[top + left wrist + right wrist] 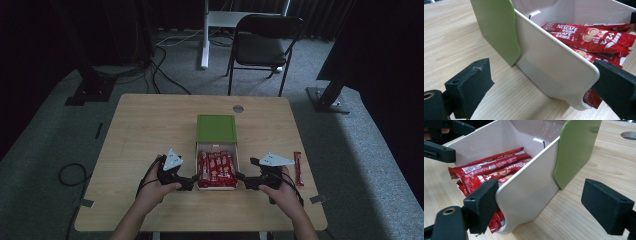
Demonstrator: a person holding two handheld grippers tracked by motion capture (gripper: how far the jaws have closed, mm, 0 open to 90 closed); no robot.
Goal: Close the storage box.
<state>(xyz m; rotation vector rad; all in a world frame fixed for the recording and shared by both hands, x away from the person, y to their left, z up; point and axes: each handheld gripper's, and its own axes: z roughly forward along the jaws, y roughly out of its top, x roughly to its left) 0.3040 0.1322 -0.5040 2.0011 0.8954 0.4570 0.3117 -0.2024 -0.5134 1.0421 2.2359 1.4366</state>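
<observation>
A white open-topped box (216,145) lies at the table's near middle, pulled partway out of its green sleeve (216,128). Several red Nescafe sachets (216,169) lie in it. My left gripper (194,179) is at the box's front left corner, open. In the left gripper view the left gripper (544,75) straddles the box's side wall (554,62), one jaw outside and one by the sachets (594,35). My right gripper (240,177) is open at the front right corner. In the right gripper view the right gripper (544,205) straddles the other wall (529,185), its inner jaw against it.
One loose red sachet (297,168) lies on the table right of my right hand, near the table's right edge. A round cable hole (238,108) sits behind the green sleeve. A dark folding chair (265,42) stands beyond the table on the carpet.
</observation>
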